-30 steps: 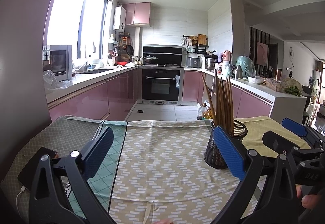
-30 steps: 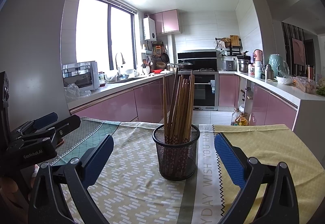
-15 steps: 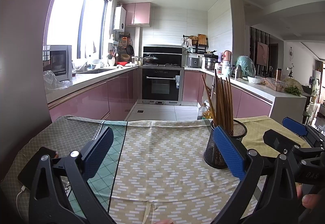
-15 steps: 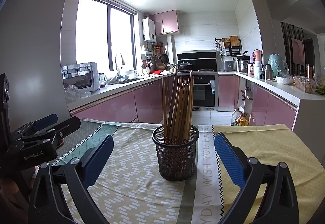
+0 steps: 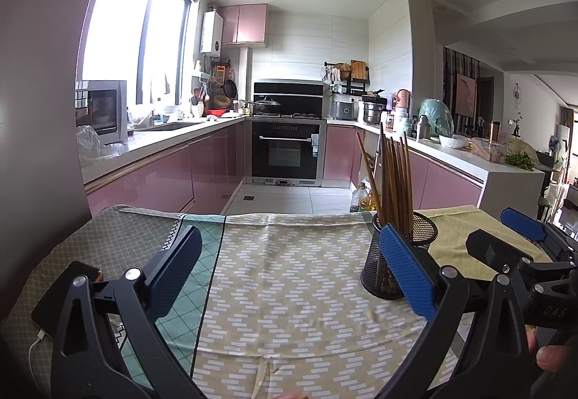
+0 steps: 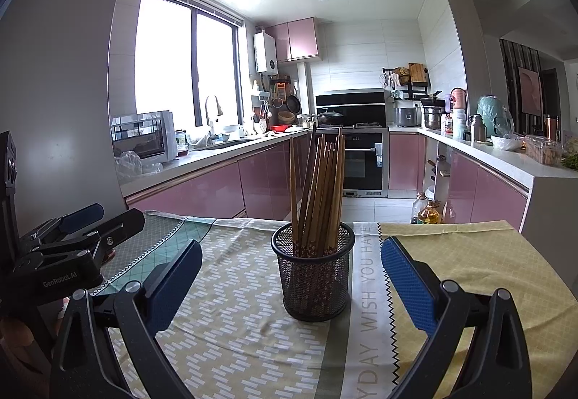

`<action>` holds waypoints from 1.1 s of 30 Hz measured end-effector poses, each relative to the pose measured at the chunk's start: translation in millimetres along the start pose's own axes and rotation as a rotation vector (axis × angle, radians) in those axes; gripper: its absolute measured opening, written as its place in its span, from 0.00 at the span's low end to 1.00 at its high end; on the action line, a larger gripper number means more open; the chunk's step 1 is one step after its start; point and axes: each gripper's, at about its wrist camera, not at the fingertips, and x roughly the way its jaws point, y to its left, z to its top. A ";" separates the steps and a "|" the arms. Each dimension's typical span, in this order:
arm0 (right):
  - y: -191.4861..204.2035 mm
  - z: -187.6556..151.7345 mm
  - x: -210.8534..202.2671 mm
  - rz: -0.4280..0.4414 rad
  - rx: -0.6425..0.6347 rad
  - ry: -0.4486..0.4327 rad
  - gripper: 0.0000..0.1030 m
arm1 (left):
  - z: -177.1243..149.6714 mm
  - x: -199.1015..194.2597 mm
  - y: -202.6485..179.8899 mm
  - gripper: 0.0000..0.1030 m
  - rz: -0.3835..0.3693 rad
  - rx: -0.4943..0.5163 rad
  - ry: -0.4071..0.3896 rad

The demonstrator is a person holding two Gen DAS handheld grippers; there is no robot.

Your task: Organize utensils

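A black mesh holder [image 6: 313, 272] stands upright on the patterned tablecloth [image 6: 234, 326] and holds several brown wooden chopsticks [image 6: 318, 189]. My right gripper [image 6: 289, 279] is open and empty, with the holder centred just beyond its blue pads [image 6: 406, 287]. My left gripper [image 5: 289, 269] is open and empty over the cloth; the holder [image 5: 397, 254] sits behind its right pad [image 5: 406, 269]. The right gripper also shows in the left wrist view [image 5: 520, 240], and the left gripper in the right wrist view [image 6: 72, 232].
A phone [image 5: 65, 294] with a white cable lies on the cloth at the left. The table's far edge [image 5: 289, 216] drops to the kitchen floor. Pink cabinets, an oven [image 5: 285, 153] and cluttered counters lie beyond. Oil bottles [image 6: 428, 211] stand on the floor.
The right wrist view has crept slightly closer to the holder. The left gripper has barely moved. Both grippers stay open.
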 end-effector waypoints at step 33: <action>3.0 0.1 -0.3 0.004 0.003 -0.001 0.93 | -0.2 -0.2 -0.4 0.94 0.000 0.001 0.001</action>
